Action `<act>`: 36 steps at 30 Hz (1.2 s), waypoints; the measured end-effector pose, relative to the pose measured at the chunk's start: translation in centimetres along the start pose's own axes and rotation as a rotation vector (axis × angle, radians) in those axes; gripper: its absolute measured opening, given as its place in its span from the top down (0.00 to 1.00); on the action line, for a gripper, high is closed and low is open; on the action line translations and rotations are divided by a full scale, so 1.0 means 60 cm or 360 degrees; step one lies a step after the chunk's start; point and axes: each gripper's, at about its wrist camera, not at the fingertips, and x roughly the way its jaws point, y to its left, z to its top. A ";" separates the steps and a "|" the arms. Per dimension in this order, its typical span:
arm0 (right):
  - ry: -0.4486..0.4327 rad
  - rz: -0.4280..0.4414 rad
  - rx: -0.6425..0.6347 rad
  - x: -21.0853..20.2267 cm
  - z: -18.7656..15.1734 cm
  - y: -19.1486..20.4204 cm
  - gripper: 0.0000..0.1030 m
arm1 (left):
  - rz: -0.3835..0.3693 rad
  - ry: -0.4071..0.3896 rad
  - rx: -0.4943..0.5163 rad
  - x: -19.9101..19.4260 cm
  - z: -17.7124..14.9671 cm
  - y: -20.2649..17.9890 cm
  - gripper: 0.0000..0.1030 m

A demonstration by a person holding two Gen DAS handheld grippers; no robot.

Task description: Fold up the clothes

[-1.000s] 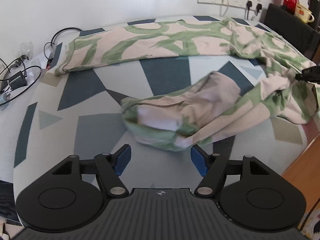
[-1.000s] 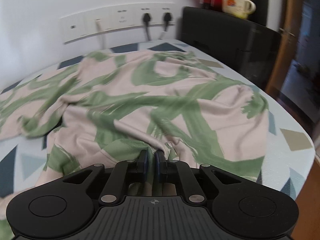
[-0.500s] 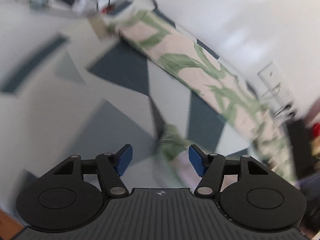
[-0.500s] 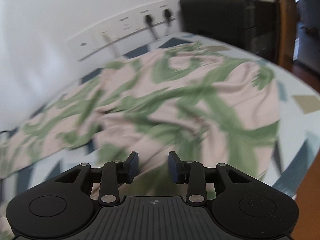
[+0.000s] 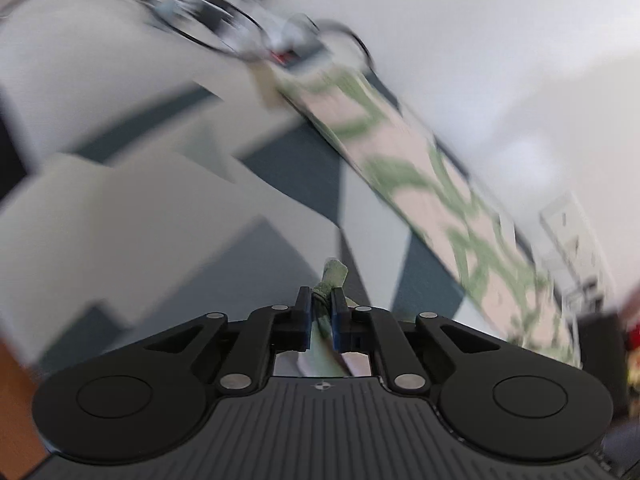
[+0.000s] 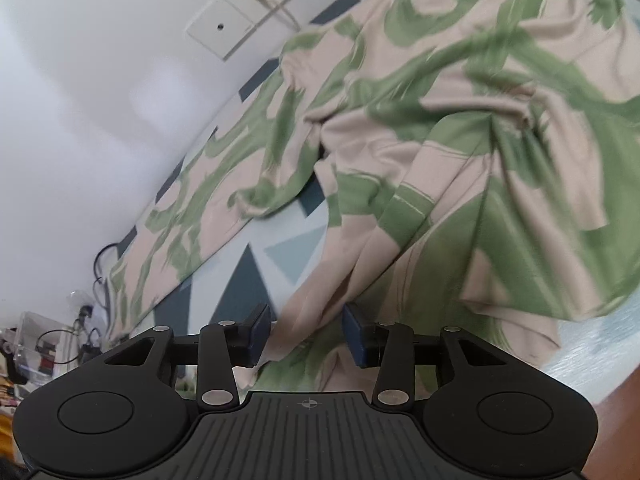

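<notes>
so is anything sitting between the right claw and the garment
Nothing visible does. The right claw is open with the green and pink garment already bunched between its fingers, so no other object lies in the gap. The left claw is shut on a corner of the same garment, over the patterned tablecloth.

Plain white wall (image 6: pixel 80 92) running behind the table (image 6: pixel 248 272), which has a tablecloth in a pale, teal and dark-blue triangle pattern. White socket panel (image 6: pixel 256 12) on the wall just above the table's back edge. Tangle of black cables (image 5: pixel 224 36) at the far corner, pretty blurry. Bit of orange-brown wooden floor (image 6: pixel 616 412) past the near edge. Soft, even daylight.
</notes>
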 end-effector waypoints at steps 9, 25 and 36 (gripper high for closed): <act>0.0118 0.0153 -0.0090 0.005 -0.007 0.054 0.90 | -0.0007 -0.0067 -0.0127 -0.137 -0.022 0.073 0.91; 0.0296 0.0088 0.0024 0.096 -0.045 0.118 0.86 | -0.0201 -0.0156 -0.0054 -0.202 -0.051 0.053 0.91; -0.0194 0.0585 0.0153 -0.106 -0.014 0.068 0.98 | -0.0472 -0.0178 -0.0186 -0.236 -0.044 0.078 0.91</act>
